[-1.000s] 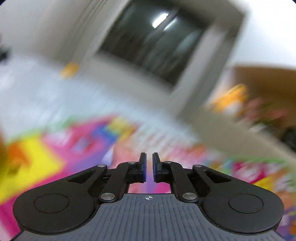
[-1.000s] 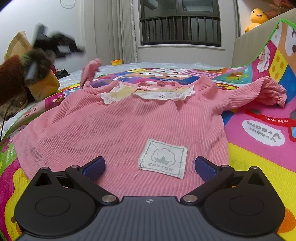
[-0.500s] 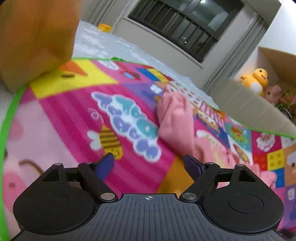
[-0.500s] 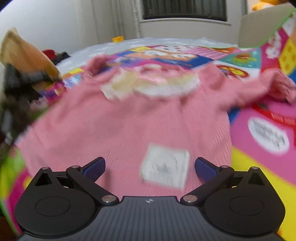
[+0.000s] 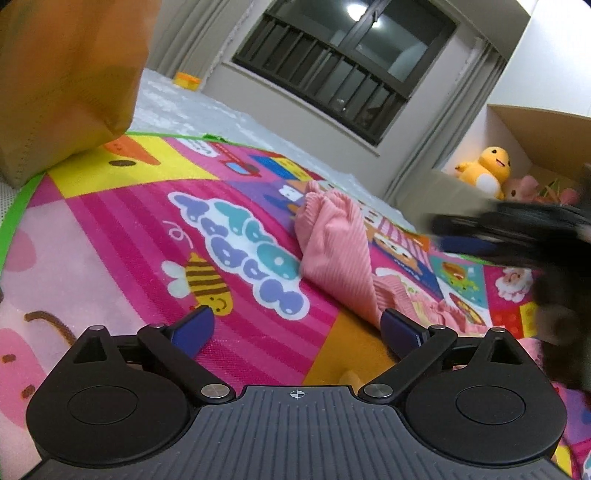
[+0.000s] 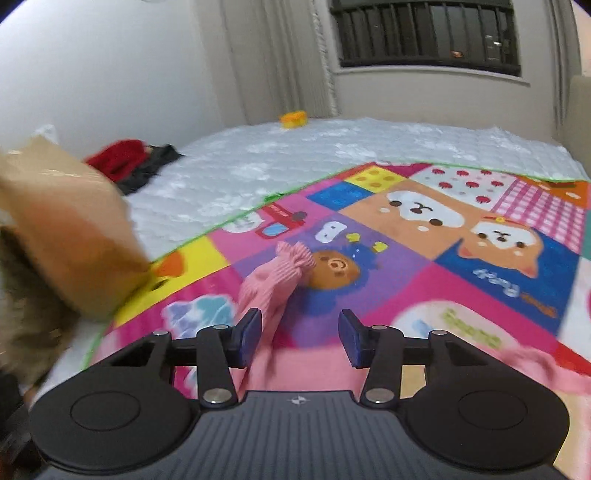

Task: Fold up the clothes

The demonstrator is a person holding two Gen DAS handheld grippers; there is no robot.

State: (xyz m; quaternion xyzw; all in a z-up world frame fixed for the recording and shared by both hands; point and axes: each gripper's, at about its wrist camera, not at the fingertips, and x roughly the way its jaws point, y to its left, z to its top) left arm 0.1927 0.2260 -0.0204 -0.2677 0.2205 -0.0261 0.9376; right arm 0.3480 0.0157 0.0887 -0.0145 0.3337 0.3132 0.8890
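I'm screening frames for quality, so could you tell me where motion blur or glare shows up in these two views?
Left wrist view: pink sleeve and play mat sharp, the right gripper at right smeared, lamp glare in the window. Right wrist view: brown bag at left and the near mat blurred, far mat sharper.

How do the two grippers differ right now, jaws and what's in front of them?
The left gripper is opened wide; the right gripper is open too, but less. The left has the pink sleeve ahead, beside its right finger; the right has that sleeve by its left finger. Both hold nothing, low over the play mat.
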